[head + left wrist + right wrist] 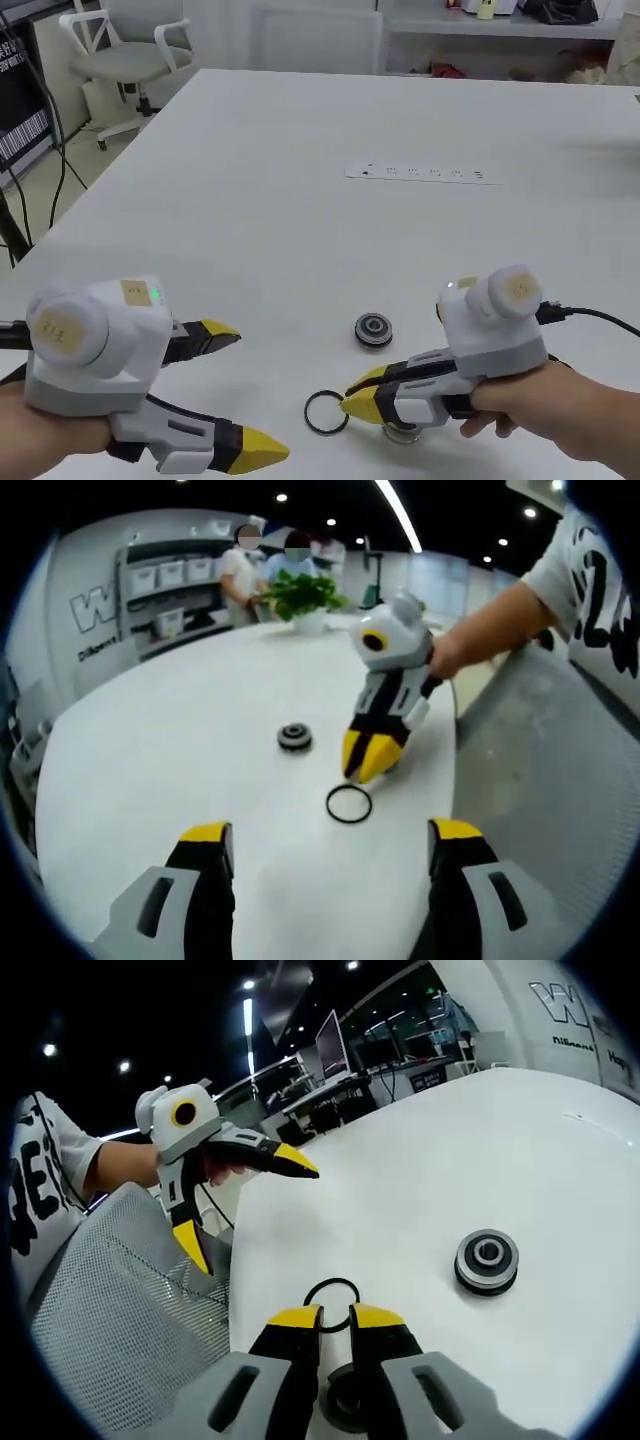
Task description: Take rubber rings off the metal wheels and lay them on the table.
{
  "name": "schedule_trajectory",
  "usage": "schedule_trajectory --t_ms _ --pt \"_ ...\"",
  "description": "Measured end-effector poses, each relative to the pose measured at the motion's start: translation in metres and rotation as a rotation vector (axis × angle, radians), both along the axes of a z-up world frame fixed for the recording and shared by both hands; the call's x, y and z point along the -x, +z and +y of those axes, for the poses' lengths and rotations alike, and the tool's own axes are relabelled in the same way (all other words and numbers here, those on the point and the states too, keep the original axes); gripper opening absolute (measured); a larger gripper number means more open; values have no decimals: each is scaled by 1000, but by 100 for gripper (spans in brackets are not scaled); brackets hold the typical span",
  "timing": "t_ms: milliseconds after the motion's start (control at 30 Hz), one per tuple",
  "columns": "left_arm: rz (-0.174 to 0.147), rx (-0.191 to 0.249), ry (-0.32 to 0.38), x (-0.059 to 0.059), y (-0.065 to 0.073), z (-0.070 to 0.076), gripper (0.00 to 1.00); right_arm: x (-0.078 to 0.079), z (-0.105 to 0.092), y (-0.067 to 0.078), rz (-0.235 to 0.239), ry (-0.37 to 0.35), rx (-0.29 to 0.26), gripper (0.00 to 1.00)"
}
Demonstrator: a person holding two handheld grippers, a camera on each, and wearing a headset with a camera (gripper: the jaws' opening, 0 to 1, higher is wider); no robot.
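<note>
One loose rubber ring, two metal wheels

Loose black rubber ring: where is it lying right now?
In the head view the loose black rubber ring lies flat on the white table, just beyond the yellow tips of the right gripper, nearer the person than the round metal wheel.
</note>
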State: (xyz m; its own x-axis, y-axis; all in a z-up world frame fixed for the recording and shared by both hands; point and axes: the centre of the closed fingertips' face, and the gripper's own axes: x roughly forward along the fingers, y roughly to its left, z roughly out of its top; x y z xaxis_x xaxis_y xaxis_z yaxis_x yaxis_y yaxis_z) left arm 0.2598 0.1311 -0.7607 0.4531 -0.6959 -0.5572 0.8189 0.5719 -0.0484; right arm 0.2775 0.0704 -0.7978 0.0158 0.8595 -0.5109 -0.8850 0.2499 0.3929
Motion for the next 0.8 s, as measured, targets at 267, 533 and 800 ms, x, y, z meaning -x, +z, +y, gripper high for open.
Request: schedule_trajectory --t_ms 267,533,800 --pt "0 -3 -4 -1 0 -1 81 -2 -2 2 -8 -6 -7 10" --pt "-5 -5 -8 -3 3 -2 81 -5 -3 12 -19 -17 -31 12" --pt "-19 -4 -2 -9 9 -1 81 -10 -5 25 -38 -38 -64 13"
